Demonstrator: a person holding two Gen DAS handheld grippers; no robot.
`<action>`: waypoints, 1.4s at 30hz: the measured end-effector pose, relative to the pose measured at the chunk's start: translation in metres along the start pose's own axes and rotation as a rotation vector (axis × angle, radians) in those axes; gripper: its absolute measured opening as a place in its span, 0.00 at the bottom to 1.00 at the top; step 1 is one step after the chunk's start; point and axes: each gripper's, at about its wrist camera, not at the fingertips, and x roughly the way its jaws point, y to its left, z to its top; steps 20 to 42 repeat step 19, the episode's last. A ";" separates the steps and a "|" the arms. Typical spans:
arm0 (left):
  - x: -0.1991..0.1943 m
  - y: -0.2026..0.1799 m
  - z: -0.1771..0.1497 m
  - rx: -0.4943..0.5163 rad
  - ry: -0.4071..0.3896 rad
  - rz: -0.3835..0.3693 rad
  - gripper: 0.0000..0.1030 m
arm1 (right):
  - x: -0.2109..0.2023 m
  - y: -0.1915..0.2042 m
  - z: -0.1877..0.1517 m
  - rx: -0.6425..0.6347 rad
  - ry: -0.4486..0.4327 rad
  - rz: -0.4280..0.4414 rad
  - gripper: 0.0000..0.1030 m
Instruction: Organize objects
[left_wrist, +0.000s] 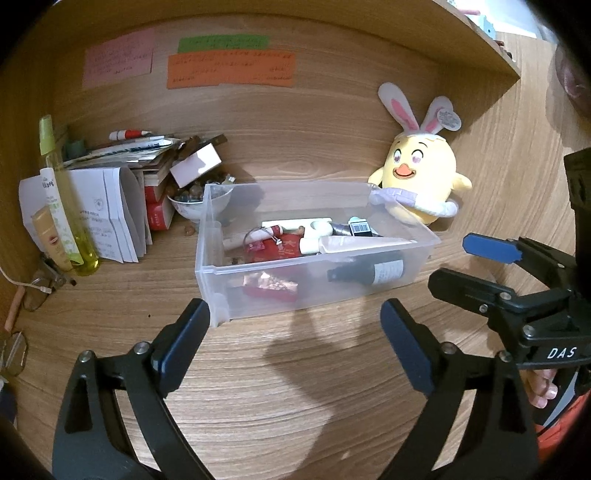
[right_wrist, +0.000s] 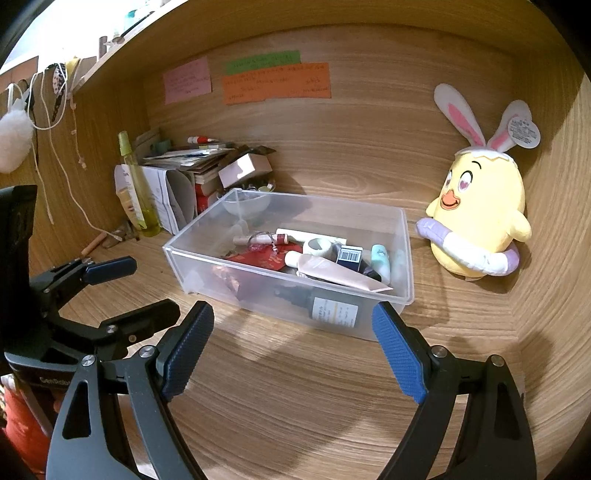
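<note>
The clear plastic bin (left_wrist: 236, 258) sits at the centre of the left wrist view on the wooden desk (left_wrist: 295, 387), above and apart from the left gripper (left_wrist: 295, 325), whose jaws stand spread with nothing between them. In the right wrist view the right gripper (right_wrist: 293, 325) is likewise spread and empty, its right fingertip just below the bin's near corner. A yellow chick plush (right_wrist: 484, 221) leans at right.

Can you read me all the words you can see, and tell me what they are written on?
"DAS": white letters on the right gripper.
Letters like "GenRobo", dim and cut off: on the left gripper.
Pink, green and orange notes: handwriting too blurred.
Dark bottle label, plush chick ear tag: too small.
</note>
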 end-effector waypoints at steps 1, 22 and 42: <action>0.001 0.000 0.000 -0.003 0.002 -0.003 0.92 | 0.000 0.000 0.000 0.000 0.000 0.002 0.83; 0.011 0.006 0.000 -0.028 0.027 -0.012 0.97 | 0.006 -0.007 -0.001 0.012 0.016 0.009 0.84; 0.011 0.006 0.000 -0.028 0.027 -0.012 0.97 | 0.006 -0.007 -0.001 0.012 0.016 0.009 0.84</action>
